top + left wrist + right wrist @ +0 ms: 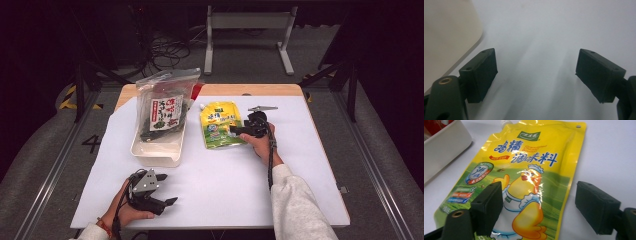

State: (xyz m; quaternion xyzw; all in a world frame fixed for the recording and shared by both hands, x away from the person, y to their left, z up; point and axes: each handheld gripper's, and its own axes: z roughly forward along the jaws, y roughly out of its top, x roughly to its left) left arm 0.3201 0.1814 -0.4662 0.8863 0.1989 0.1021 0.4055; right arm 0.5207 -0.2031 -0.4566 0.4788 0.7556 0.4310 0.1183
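A yellow pouch of chicken seasoning (pixel 220 124) lies flat on the white table cover, its printed chicken clear in the right gripper view (pixel 529 182). My right gripper (pixel 236 131) hovers at the pouch's right edge, open, jaws spread over its lower part (pixel 537 207). A seaweed bag (pixel 163 109) stands in a cream tub (pixel 155 152). My left gripper (pixel 167 190) rests open near the front edge, below the tub, with nothing between its jaws (pixel 536 75); the tub's corner (pixel 446 37) shows at its upper left.
A small metal clip (pixel 262 108) lies behind the right gripper. The wooden table edge (pixel 250 90) shows at the back. Cables and a metal frame leg (pixel 285 50) stand on the floor beyond the table.
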